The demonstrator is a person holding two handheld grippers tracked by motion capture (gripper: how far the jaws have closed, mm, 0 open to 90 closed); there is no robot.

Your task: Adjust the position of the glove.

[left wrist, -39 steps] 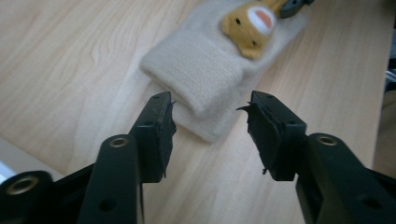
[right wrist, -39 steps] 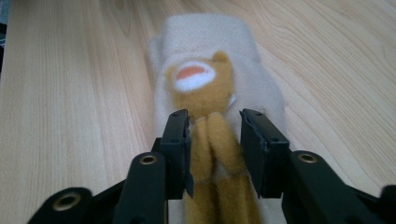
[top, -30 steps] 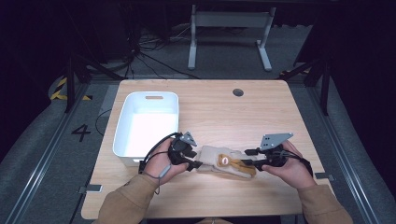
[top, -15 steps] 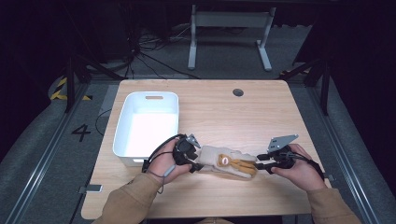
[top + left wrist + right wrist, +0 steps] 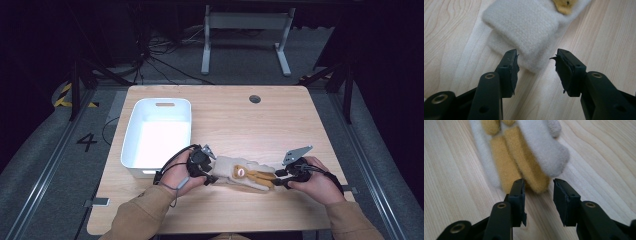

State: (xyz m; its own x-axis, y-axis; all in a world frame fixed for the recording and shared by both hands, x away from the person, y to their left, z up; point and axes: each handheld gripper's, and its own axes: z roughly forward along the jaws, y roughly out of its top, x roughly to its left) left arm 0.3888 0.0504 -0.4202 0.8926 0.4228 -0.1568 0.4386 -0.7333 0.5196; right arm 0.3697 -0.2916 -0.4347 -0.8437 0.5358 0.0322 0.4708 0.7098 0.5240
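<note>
A cream and mustard-yellow fleece glove [image 5: 245,174] lies flat on the wooden table [image 5: 240,120], near the front edge. My left gripper [image 5: 209,172] is at its cuff end. In the left gripper view the jaws stand open, just short of the cream cuff [image 5: 524,30]. My right gripper [image 5: 278,177] is at the glove's finger end. In the right gripper view its jaws are open around the tip of a yellow finger [image 5: 531,177]; a cream finger [image 5: 544,152] lies beside it.
An empty white bin [image 5: 159,134] stands on the table's left half, just behind my left hand. A round cable hole [image 5: 255,99] sits near the far edge. A dark floor with cables and a metal stand [image 5: 245,35] lies beyond the table.
My right gripper drew away to the right and now has come back in to the glove's fingertips. My left gripper stayed at the cuff.
</note>
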